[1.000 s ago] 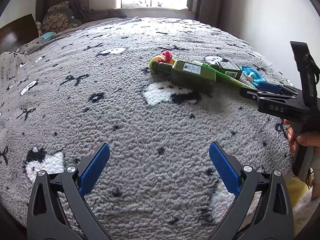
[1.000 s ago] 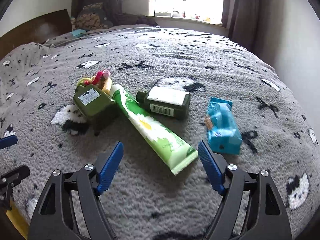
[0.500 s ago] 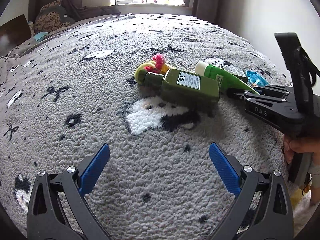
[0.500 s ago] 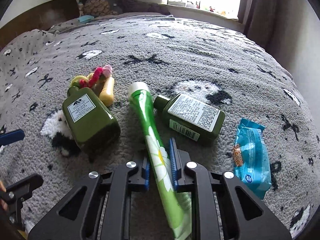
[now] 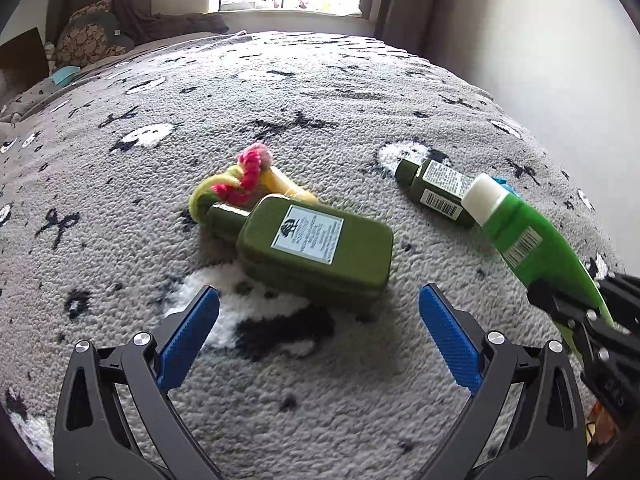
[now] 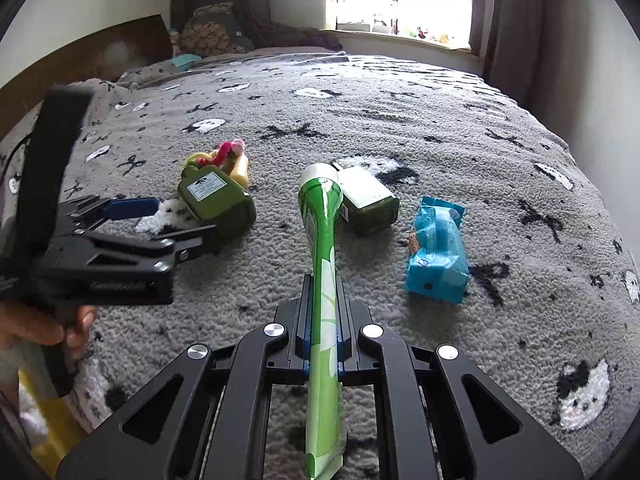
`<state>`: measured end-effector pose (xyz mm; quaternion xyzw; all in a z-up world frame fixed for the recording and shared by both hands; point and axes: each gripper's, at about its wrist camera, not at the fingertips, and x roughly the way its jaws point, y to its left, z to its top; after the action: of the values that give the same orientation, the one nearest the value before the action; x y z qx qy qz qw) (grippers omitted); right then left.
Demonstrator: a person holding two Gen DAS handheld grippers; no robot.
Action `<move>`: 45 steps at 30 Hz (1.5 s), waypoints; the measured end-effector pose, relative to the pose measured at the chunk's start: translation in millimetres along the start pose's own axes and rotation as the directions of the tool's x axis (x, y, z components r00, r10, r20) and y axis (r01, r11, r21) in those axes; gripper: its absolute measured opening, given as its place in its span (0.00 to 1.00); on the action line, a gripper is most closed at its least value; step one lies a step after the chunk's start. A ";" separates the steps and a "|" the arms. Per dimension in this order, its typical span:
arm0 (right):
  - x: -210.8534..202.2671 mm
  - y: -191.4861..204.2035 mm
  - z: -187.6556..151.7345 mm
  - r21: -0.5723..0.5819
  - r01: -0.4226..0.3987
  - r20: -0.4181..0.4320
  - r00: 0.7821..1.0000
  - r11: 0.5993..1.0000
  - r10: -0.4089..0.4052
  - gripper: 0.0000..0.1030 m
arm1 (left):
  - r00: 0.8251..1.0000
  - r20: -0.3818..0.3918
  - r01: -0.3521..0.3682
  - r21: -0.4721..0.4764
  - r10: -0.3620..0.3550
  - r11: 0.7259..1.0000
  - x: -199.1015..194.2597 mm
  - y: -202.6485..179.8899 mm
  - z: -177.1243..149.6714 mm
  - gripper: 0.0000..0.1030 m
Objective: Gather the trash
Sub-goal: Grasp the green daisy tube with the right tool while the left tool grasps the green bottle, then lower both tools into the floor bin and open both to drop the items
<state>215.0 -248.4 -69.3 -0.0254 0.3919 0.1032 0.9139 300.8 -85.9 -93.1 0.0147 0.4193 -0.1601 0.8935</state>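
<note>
grey fleece blanket [image 6: 440, 128] with black-and-white cat shapes covers the bed under both claws. right claw [image 6: 322, 312] is clenched on the green tube [image 6: 320, 216], which lifts off the blanket with its white cap pointing away. just past the cap lies a small dark green bottle [image 6: 370, 200]; to its right, apart, a blue wrapper [image 6: 438, 248]. left claw [image 5: 316, 320] stands spread wide and empty, just short of the large green bottle [image 5: 316, 246], which rests against a yellow-and-pink rope toy [image 5: 244, 178].
</note>
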 end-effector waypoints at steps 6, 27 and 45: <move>-18.5 -5.4 -12.2 -0.002 -0.024 0.023 0.999 1.000 0.024 0.09 | 0.998 -0.029 -0.063 -0.048 0.061 0.997 25.3 -7.4 15.2 0.92; -60.9 15.3 -39.1 -0.028 -0.003 0.073 0.997 1.000 0.005 0.09 | 0.998 -0.025 -0.060 -0.012 0.059 0.998 -14.0 3.6 -14.2 0.82; -138.4 55.9 -93.2 -0.039 -0.044 0.132 0.990 0.998 0.049 0.09 | 0.991 0.128 0.020 0.087 -0.031 0.996 -172.6 -2.1 -117.2 0.82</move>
<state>44.1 -228.9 -32.0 -0.0258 0.3289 0.1329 0.9346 109.9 -21.8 -38.7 0.0372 0.3534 -0.1899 0.9152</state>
